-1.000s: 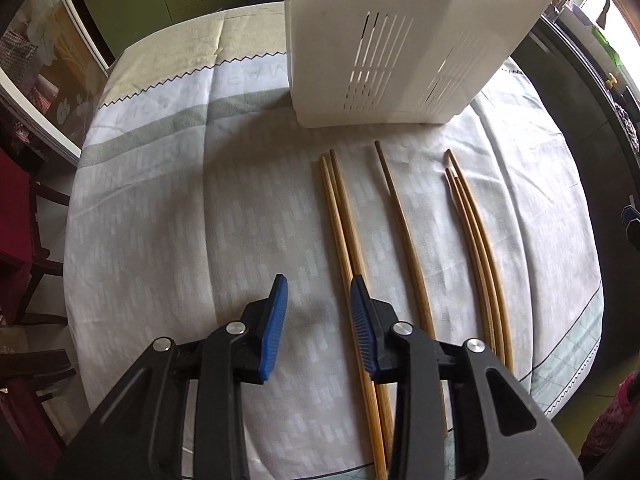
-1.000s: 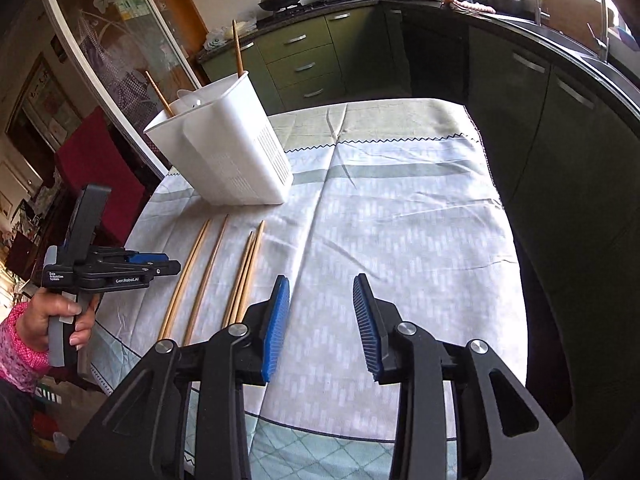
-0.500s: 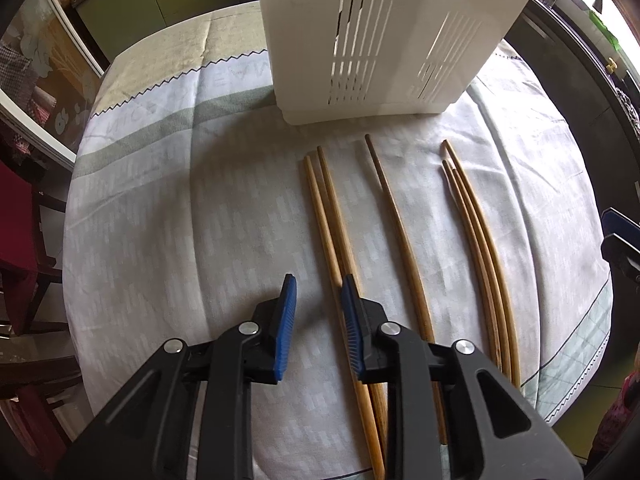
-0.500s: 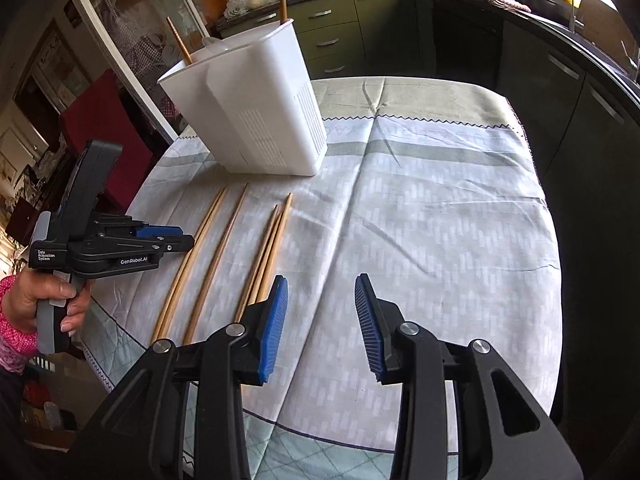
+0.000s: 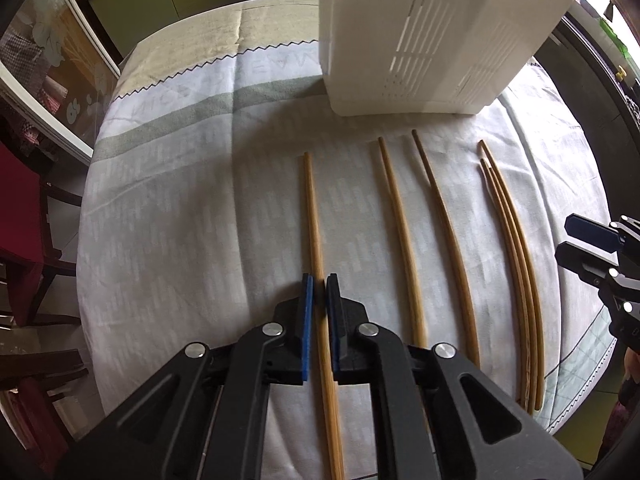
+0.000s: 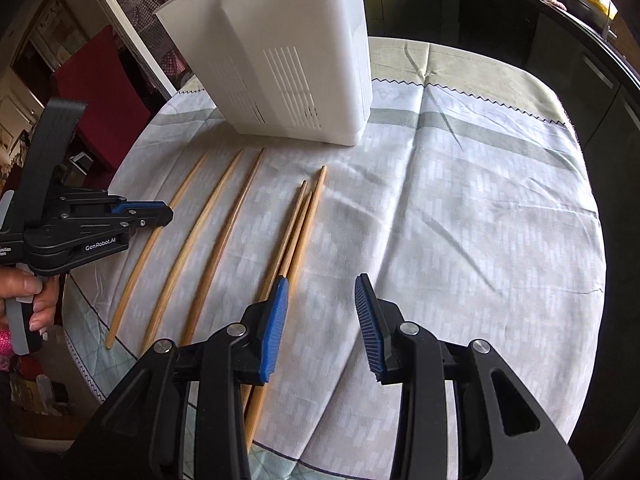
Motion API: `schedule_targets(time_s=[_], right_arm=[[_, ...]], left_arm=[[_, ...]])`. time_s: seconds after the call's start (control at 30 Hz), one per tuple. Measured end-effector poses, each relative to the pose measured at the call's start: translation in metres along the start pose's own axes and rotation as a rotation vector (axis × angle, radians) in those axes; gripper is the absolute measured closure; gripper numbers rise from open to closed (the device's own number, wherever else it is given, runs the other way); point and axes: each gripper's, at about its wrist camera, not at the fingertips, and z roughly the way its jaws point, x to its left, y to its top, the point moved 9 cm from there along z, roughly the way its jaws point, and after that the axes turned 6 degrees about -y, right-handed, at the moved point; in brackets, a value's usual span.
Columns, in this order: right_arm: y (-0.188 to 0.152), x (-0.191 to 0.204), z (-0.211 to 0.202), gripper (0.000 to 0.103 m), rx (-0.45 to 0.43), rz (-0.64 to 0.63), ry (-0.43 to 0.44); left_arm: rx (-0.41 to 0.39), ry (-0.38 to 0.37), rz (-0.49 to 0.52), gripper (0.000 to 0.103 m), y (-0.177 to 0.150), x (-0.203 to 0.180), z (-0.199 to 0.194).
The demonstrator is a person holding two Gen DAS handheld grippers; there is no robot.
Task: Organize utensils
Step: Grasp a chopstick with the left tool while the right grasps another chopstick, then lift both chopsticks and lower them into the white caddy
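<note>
Several wooden chopsticks lie side by side on the clothed round table [image 5: 168, 208], in front of a white slotted utensil holder [image 5: 436, 36]. My left gripper [image 5: 319, 280] is shut on the leftmost chopstick [image 5: 314, 216], which runs between its blue pads. A single chopstick [image 5: 400, 224], a darker one [image 5: 444, 216] and a bundle of three [image 5: 512, 240] lie to its right. My right gripper [image 6: 322, 284] is open and empty, with the bundle of three [image 6: 298, 220] beside and under its left finger. The holder [image 6: 288, 60] stands beyond.
A red chair [image 5: 20, 216] stands left of the table. Dark kitchen cabinets [image 6: 540, 32] run along the right and the back. A glass door [image 5: 36, 60] is at the far left. The table edge is close below both grippers.
My left gripper has closed on the leftmost chopstick, which now sits apart from its former neighbour. My right gripper has moved left and nearer, up to the bundle of three.
</note>
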Motion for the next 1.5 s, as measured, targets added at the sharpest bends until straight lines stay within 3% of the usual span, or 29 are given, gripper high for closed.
schedule_targets(time_s=[0.1,0.47,0.63,0.83,1.0,1.17,1.5], right_arm=[[0.004,0.003,0.01,0.07,0.027,0.009,0.017],[0.009,0.009,0.031,0.077,0.094,-0.029,-0.077],[0.012,0.022,0.04,0.086,0.112,-0.054,-0.111],[0.017,0.036,0.05,0.088,0.131,-0.097,-0.173],[0.024,0.04,0.052,0.096,0.129,-0.09,-0.169],[0.03,0.036,0.028,0.096,0.057,-0.038,-0.104],[0.04,0.017,-0.074,0.096,-0.256,0.043,-0.031]], left_arm=[[-0.013,0.001,0.022,0.094,0.0,0.001,-0.001],[-0.033,-0.004,0.058,0.094,-0.002,0.001,-0.002],[-0.028,0.028,0.079,0.092,-0.003,0.0,-0.002],[-0.014,0.061,0.087,0.089,-0.004,-0.005,-0.001],[0.001,0.024,0.067,0.096,-0.002,-0.006,0.0],[-0.012,-0.022,0.019,0.097,0.002,0.0,-0.006],[-0.225,-0.084,-0.013,0.097,0.017,0.004,-0.085]])
